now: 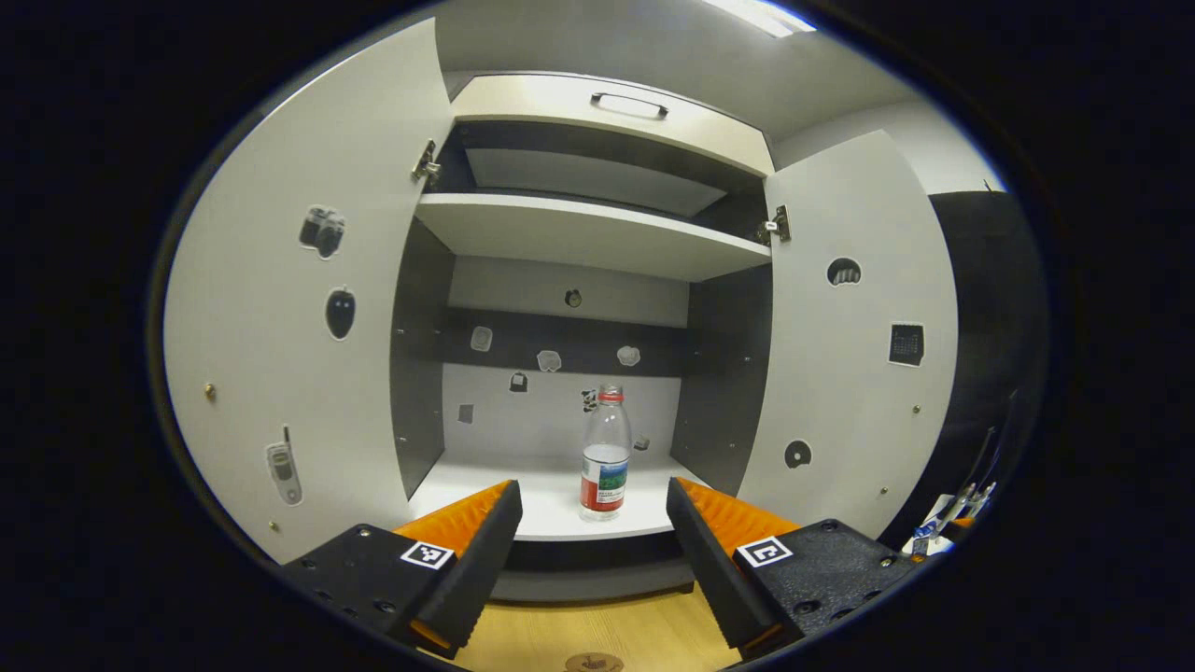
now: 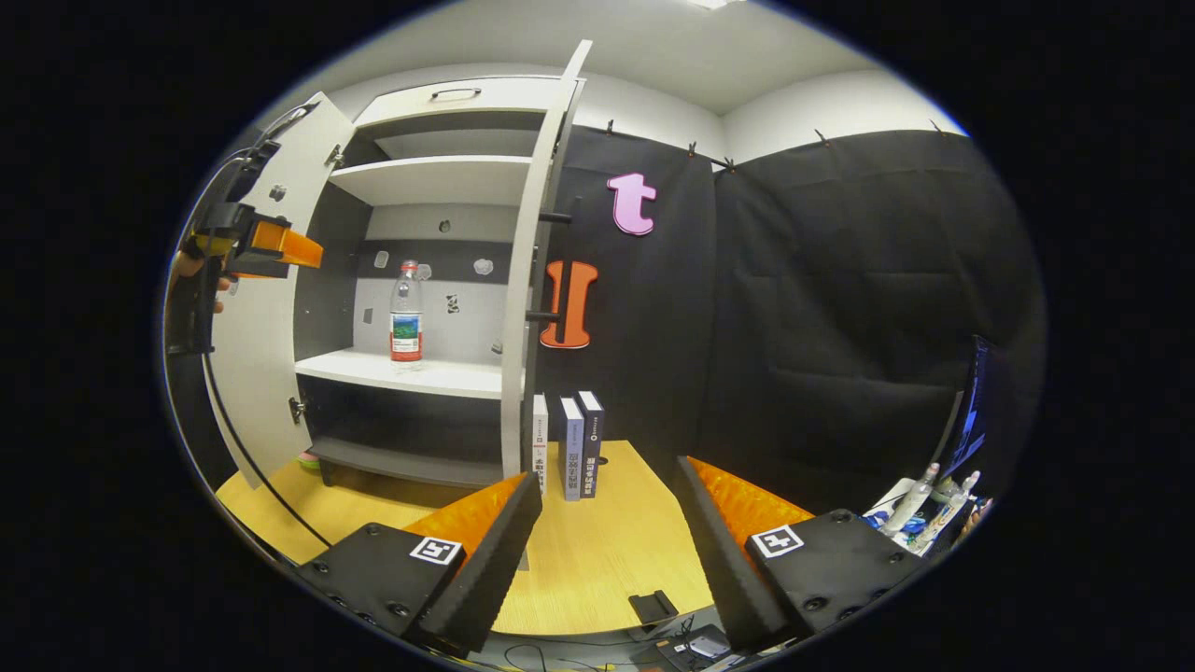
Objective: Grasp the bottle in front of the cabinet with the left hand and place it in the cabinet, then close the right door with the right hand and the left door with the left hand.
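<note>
Clear plastic bottle with a red cap and red label (image 1: pixel 605 455) stands upright on the lower shelf of the white cabinet (image 1: pixel 597 238), both cabinet doors wide open. The left gripper (image 1: pixel 592 541) sits in front of that shelf, fingers apart and empty; the right gripper (image 2: pixel 607 532), also spread and empty, is off to the cabinet's right over the wooden table (image 2: pixel 597 560)

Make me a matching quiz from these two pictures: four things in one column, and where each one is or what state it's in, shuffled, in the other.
Things:
1. water bottle
2. right cabinet door
3. three books
4. left tool

Places or states:
A. standing upright on the wooden table beside the cabinet
B. swung open
C. open and holding nothing
D. upright on the cabinet's white shelf

Pairs: 1-D, 2-B, 3-A, 4-C
</note>
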### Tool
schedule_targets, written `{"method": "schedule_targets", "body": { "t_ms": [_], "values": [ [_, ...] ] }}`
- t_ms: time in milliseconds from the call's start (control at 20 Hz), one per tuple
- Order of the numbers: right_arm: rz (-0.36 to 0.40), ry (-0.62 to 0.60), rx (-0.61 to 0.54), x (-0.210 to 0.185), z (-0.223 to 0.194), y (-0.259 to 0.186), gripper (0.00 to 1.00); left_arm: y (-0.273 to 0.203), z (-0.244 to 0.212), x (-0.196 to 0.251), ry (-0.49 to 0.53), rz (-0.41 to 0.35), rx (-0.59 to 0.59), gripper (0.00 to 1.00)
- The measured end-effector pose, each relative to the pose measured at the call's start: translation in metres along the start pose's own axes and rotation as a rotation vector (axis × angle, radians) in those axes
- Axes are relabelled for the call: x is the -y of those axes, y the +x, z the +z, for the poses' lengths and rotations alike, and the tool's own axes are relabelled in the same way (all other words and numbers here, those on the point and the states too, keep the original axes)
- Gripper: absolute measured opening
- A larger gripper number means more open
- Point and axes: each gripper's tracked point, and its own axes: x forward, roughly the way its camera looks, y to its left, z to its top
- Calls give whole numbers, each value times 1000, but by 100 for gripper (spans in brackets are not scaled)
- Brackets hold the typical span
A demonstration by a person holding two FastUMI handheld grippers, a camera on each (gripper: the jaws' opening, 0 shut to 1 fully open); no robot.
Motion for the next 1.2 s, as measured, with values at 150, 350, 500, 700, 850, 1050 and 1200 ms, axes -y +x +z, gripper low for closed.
{"method": "schedule_targets", "body": {
  "t_ms": [150, 350, 500, 700, 850, 1050, 1200],
  "values": [
    [24, -19, 7, -9, 5, 3, 96, -40, -8, -15, 6, 18, 1, 95],
    [42, -47, 17, -16, 11, 16, 97, -85, -19, -31, -16, 34, 1, 95],
    [51, -58, 38, -17, 17, 33, 97, -108, -20, -40, -7, 41, 13, 95],
    [59, -54, 52, -13, 21, 71, 96, -132, -23, -54, -32, 79, 24, 95],
    [55, -63, 46, -9, 17, 96, 96, -142, -23, -62, -30, 104, 27, 95],
    [62, -39, 40, -7, 15, 113, 97, -149, -20, -78, -21, 167, 43, 95],
    [62, -52, 49, -7, 18, 118, 96, -152, -20, -84, -56, 179, 41, 95]
  ]
}}
